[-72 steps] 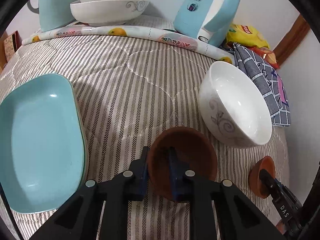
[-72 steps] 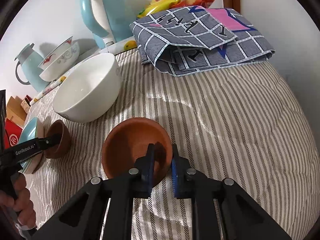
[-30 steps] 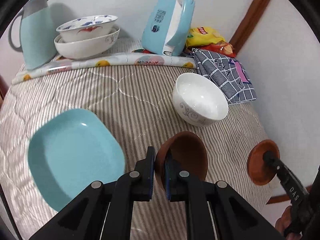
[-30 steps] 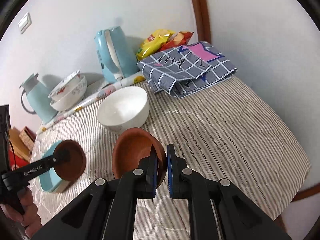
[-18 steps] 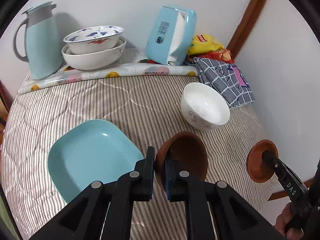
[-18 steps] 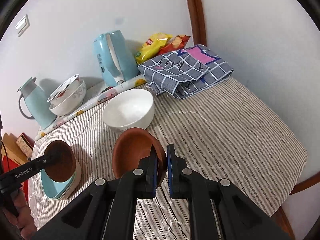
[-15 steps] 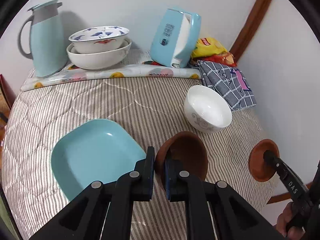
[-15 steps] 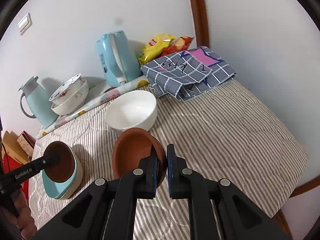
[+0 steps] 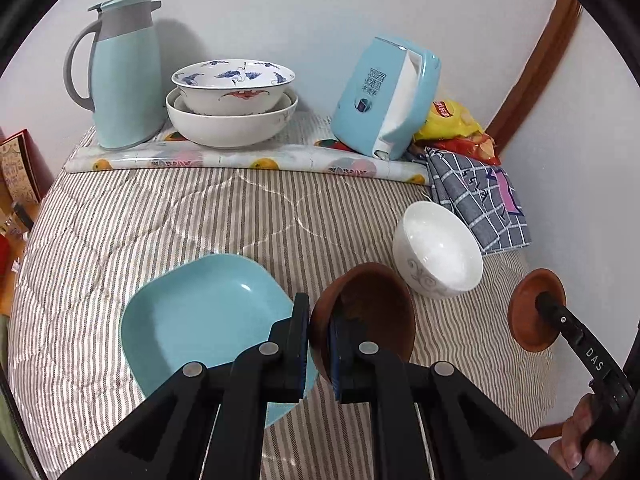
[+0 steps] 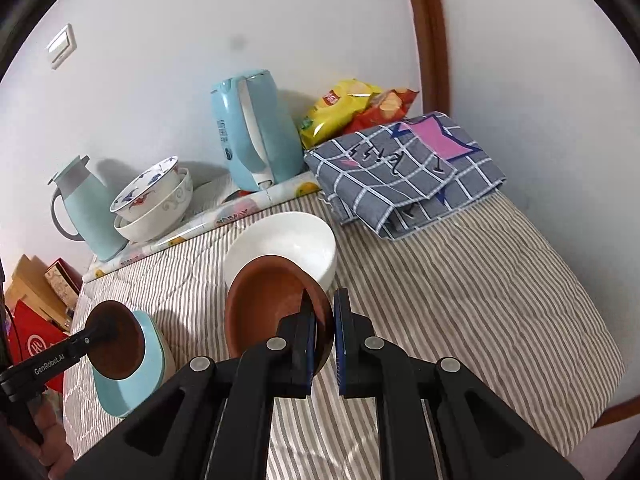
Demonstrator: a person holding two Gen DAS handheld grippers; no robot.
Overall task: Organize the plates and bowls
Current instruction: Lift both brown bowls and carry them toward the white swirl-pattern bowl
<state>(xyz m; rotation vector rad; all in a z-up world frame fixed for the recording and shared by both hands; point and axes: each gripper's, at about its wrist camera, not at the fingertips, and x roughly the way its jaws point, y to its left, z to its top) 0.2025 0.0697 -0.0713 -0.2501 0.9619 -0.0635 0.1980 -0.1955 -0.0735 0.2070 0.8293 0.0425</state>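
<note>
My left gripper (image 9: 319, 322) is shut on the rim of a dark brown bowl (image 9: 372, 308), held in the air over the near right edge of a teal square plate (image 9: 200, 320). In the right wrist view this brown bowl (image 10: 118, 340) hangs above the stacked teal plates (image 10: 136, 388), on the left gripper (image 10: 102, 334). My right gripper (image 10: 325, 312) is shut on the rim of a terracotta bowl (image 10: 268, 304), held just in front of a white bowl (image 10: 292, 240). The left wrist view shows the white bowl (image 9: 440, 248) standing on the striped cloth and the terracotta bowl (image 9: 528, 320) at the far right.
Two patterned bowls (image 9: 232, 100) are stacked at the back beside a teal thermos jug (image 9: 120, 76) and a blue kettle (image 9: 384, 96). A folded checked cloth (image 10: 404, 168) and chip bags (image 10: 352, 108) lie back right. The striped table (image 10: 500, 292) drops off at the right.
Both held bowls have risen a little. The left bowl has come nearer over the teal plate, and the right bowl has shifted toward the white bowl. Both grips are unchanged.
</note>
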